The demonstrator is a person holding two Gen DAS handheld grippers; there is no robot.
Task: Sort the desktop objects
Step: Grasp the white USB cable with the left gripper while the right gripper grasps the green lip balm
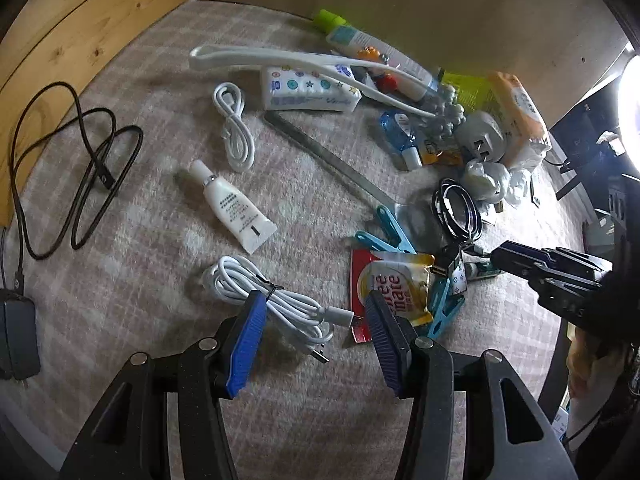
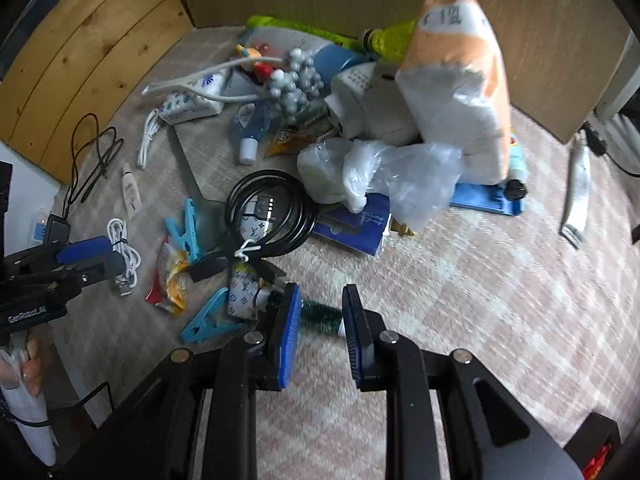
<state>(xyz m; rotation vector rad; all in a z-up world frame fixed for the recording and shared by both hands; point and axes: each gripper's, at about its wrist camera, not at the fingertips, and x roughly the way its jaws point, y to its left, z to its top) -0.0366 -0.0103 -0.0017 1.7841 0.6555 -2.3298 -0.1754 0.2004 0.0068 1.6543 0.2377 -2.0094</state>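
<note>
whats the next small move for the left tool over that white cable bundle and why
Probably lower the left tool straight down and close on the bundled white cable. Its fingers stand open with the bundle lying between and just beyond them on the checked cloth, apart from the small white tube. The coffee creamer packet sits close by the right finger, so keep slightly left.

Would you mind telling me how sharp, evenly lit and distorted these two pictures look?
Left wrist view: mostly sharp, with blown-out glare from a bright lamp at the right edge and the wooden wall curved by the fisheye lens. Right wrist view: motion-smeared cloth, soft orange tissue pack, dark vignetted corners.
</note>
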